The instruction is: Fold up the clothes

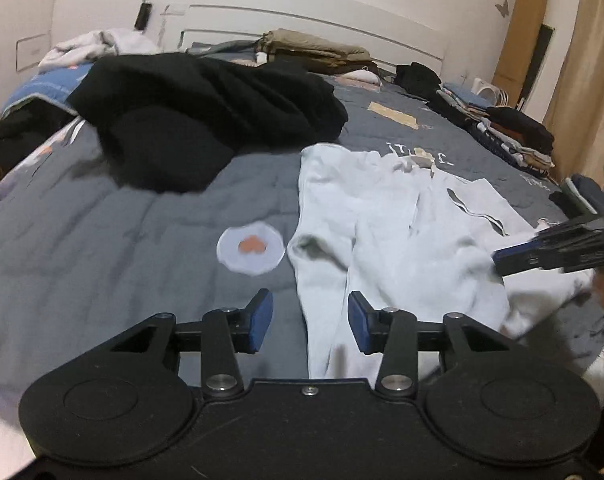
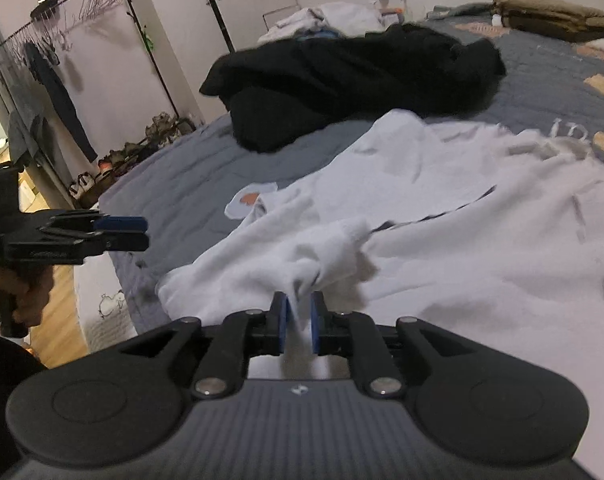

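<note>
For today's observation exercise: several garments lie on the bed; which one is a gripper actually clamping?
The white garment, spread nearest the camera: the right gripper pinches a bunched fold of it. The black garment lies untouched behind.

Grey quilted bedspread (image 1: pixel 102 216), white headboard (image 1: pixel 302 28), clothes rack (image 2: pixel 62 40), shoes (image 2: pixel 114 164), cardboard sheet (image 1: pixel 517 36)

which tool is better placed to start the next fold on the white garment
Right, probably. The right tool is already shut on a bunched edge of the white garment. The left tool is open and grips nothing, hovering over the garment's near left edge on the grey bedspread.
</note>
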The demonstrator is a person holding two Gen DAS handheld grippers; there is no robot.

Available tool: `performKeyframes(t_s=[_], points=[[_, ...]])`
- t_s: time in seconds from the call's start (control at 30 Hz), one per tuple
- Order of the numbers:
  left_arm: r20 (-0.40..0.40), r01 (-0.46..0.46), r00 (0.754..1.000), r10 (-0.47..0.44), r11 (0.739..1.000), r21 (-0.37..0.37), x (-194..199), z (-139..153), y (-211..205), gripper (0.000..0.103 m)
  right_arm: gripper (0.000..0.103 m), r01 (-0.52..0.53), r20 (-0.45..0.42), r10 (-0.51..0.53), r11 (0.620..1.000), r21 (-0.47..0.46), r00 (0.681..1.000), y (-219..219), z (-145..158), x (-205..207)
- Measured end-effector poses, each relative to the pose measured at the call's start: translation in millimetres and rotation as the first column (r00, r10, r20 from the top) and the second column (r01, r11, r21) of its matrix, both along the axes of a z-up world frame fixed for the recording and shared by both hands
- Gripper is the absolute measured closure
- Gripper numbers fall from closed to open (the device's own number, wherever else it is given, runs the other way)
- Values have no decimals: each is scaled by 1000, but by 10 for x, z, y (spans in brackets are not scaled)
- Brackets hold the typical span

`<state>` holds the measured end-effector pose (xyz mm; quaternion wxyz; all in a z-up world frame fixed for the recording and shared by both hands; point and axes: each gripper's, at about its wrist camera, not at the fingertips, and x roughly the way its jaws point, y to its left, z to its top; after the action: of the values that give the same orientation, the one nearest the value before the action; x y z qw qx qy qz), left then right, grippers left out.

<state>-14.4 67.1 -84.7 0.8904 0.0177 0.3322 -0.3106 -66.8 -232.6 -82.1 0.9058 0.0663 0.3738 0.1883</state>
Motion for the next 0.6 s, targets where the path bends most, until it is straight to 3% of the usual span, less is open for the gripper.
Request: performKeyframes(t_s=[0.1,0.2,0.27,0.33,0.37,0.43,0.47,0.6], points=[[-41,43,998,-43,999,3,131,-64,-226,61,84,36,29,-36,999,3,999,-205,81,-79],[-66,101,993,-97,993,67,236,-201,-505,61,73,124,45,-125,992,34,991,-514,64,-119],[-81,109,992,-101,988,110,291,-321,-639,61,71,189,50,-191,981,43,980,-722,43,-138],[-103,116,989,-106,988,101,311,-388,-697,62,70,247,52,-250,968,55,967,-935,19,-164],[-112,126,987,-114,987,103,305,-409,-726,64,69,271,50,-274,961,62,960,-1032,5,-172],[-122,158,982,-143,980,123,269,-468,-783,82,69,314,39,-318,946,82,947,-1189,-29,-182],[-126,178,979,-161,975,135,242,-494,-797,95,69,326,36,-330,941,91,943,-1248,-45,-193],[-55,115,992,-110,987,116,161,-349,-610,98,69,346,34,-351,932,109,936,-1359,-48,-210]])
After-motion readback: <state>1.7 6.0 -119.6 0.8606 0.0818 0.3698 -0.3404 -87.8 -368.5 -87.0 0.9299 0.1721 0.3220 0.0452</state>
